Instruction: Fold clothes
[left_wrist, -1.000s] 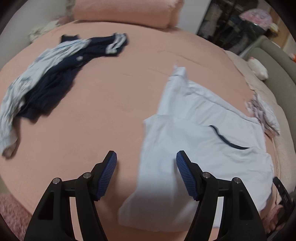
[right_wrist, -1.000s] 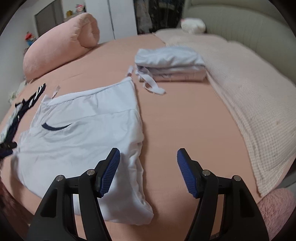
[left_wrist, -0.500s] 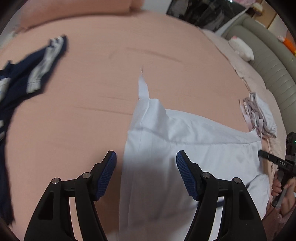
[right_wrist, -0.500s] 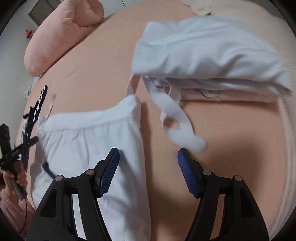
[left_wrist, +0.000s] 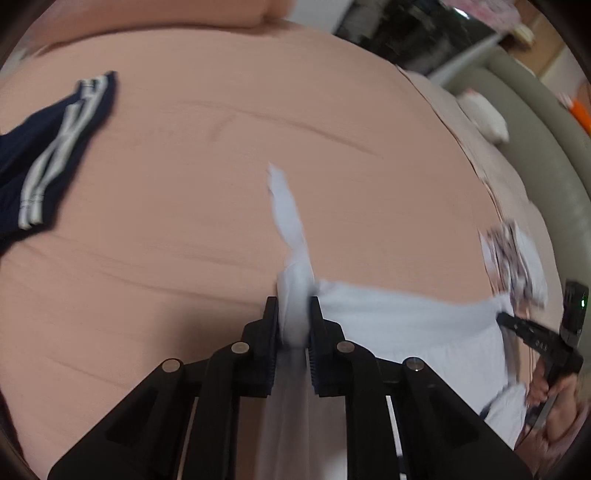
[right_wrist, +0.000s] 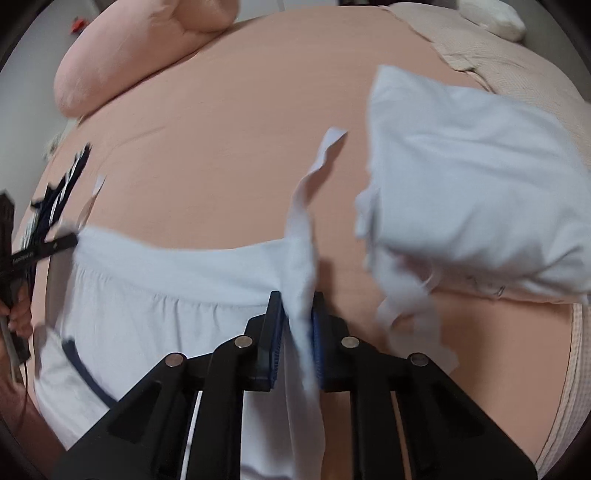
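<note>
Both grippers' fingers (left_wrist: 270, 332) (right_wrist: 276, 332) closing

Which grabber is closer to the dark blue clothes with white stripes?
Left. The left gripper, closing on the white shorts, has the navy garment on its side. The right gripper pinches the opposite waistband corner, farther away.

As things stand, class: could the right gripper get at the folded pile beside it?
Probably not yet. The right gripper is closing on the shorts' waistband corner, so it is occupied. The pile lies close by, with only bare sheet between.
</note>
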